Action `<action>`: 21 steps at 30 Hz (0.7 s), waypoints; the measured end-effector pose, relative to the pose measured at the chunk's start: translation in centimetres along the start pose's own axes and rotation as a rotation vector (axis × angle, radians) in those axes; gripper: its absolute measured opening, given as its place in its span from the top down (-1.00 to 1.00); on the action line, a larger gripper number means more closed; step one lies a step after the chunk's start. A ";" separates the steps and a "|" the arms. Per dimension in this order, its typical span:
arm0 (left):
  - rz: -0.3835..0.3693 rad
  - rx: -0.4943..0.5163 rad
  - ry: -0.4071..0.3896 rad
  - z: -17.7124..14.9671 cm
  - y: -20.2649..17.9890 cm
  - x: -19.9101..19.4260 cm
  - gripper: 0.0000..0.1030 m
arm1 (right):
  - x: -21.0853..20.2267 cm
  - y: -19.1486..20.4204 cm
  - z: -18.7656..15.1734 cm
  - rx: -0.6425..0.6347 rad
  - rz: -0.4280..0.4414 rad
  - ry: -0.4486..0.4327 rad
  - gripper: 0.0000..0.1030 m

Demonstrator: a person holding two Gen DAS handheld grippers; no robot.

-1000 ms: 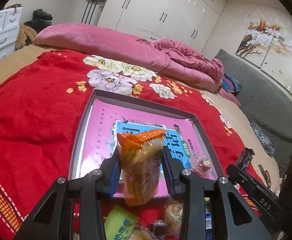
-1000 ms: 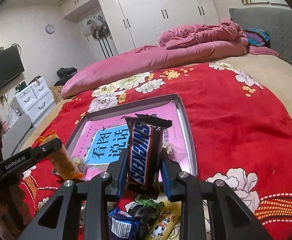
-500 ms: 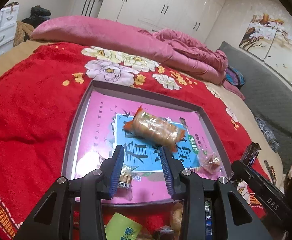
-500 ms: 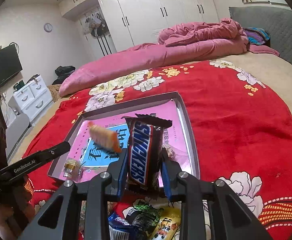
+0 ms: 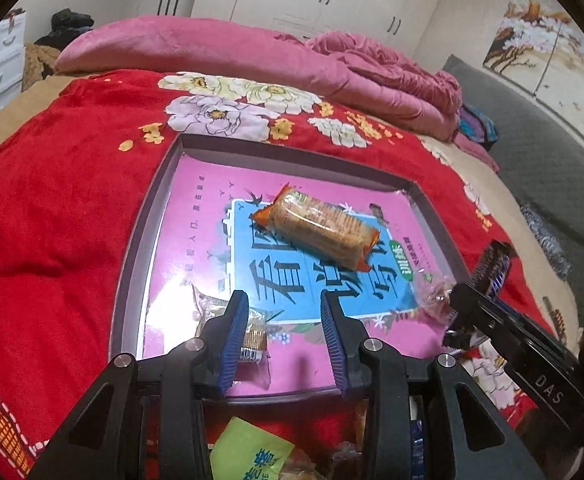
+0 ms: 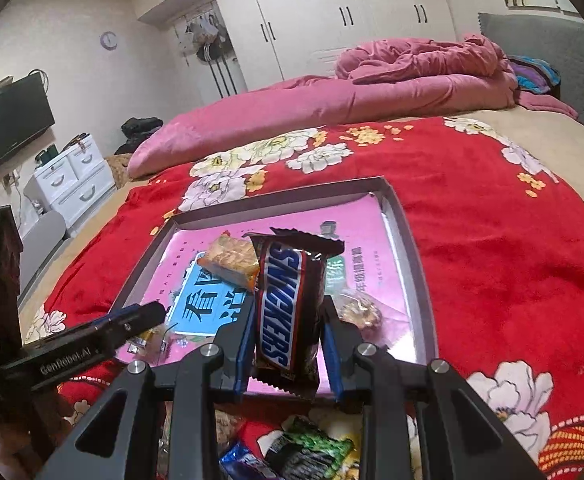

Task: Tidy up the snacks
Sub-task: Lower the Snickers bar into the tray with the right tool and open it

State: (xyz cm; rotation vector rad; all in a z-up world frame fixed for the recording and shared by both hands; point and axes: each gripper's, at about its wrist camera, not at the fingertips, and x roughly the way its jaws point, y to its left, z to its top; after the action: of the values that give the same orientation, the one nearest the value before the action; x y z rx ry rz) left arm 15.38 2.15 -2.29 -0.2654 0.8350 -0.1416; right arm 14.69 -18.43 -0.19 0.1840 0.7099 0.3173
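A shallow grey tray (image 5: 131, 240), lined with a pink-and-blue printed sheet, is lying on a bed covered by a red floral blanket (image 5: 43, 208). The left gripper (image 5: 284, 312) is hovering over the tray's near edge with its fingers (image 5: 233, 332) released and nothing between them. An orange-ended biscuit packet (image 5: 318, 227) is resting flat on the blue panel near the tray's middle, well clear of those fingers. Two small wrapped sweets are lying in the tray, one (image 5: 251, 334) just beside the left finger and one (image 5: 432, 300) near the right wall. The right gripper (image 6: 287, 320) is grasping a Snickers bar (image 6: 287, 300) upright, over the tray's near edge. More loose snacks (image 6: 308, 452) are lying on the blanket below both grippers.
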 end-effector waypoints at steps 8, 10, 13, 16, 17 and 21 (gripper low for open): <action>0.030 0.080 0.007 -0.5 -1.3 0.2 0.28 | 1.8 -0.1 -0.5 0.007 -0.001 0.067 0.41; 0.032 0.088 0.009 -0.5 -1.4 0.2 0.31 | 2.0 -0.1 -0.7 0.009 -0.004 0.080 0.41; 0.030 0.091 0.012 -0.6 -1.4 0.3 0.39 | 2.2 -0.2 -0.8 0.013 -0.008 0.092 0.40; 0.027 0.093 0.015 -0.6 -1.4 0.3 0.46 | 2.6 -0.2 -1.0 0.013 -0.013 0.113 0.40; 0.026 0.094 0.016 -0.7 -1.4 0.3 0.48 | 2.6 -0.2 -1.1 0.012 -0.015 0.116 0.40; 0.020 0.101 0.026 -0.8 -1.6 0.3 0.59 | 2.6 -0.2 -1.1 0.011 -0.016 0.117 0.40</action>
State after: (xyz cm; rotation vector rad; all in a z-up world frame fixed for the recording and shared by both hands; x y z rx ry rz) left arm 14.92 0.46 -2.57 -0.1606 0.8529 -0.1687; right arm 15.88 -17.68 -2.68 0.1713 0.8285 0.3112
